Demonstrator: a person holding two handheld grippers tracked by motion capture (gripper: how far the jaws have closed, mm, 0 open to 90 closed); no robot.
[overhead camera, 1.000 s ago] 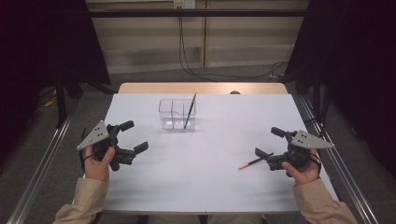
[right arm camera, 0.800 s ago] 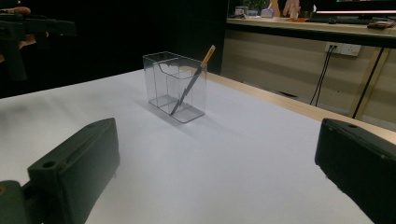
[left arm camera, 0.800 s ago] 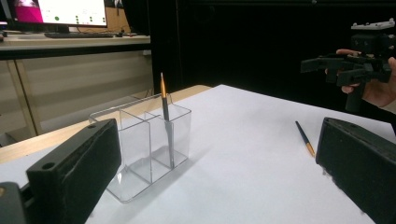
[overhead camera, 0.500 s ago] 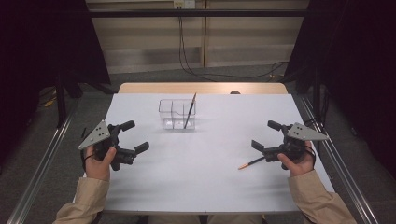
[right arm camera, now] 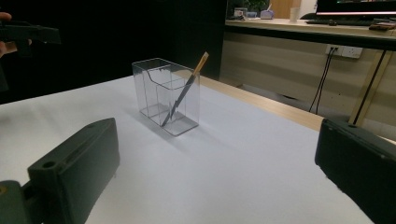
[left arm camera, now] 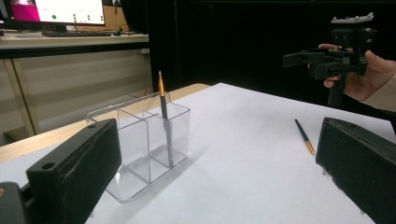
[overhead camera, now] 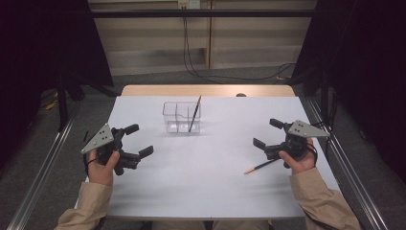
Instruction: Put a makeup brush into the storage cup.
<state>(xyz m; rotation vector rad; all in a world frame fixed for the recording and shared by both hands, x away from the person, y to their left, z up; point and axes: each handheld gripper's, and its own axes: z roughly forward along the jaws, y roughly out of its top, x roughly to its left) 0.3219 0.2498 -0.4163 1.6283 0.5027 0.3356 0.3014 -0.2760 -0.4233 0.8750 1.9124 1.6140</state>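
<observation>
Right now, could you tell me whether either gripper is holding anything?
Nothing is held: left gripper and right gripper are open; the loose pen lies on the table.

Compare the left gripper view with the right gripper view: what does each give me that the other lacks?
Left gripper view: the loose pen lying flat on the white table, and the right tongs held open off the table. Right gripper view: the wall socket with its cables, and the left tongs at the top left edge. Both: the clear organizer with the leaning pen in one compartment.
</observation>
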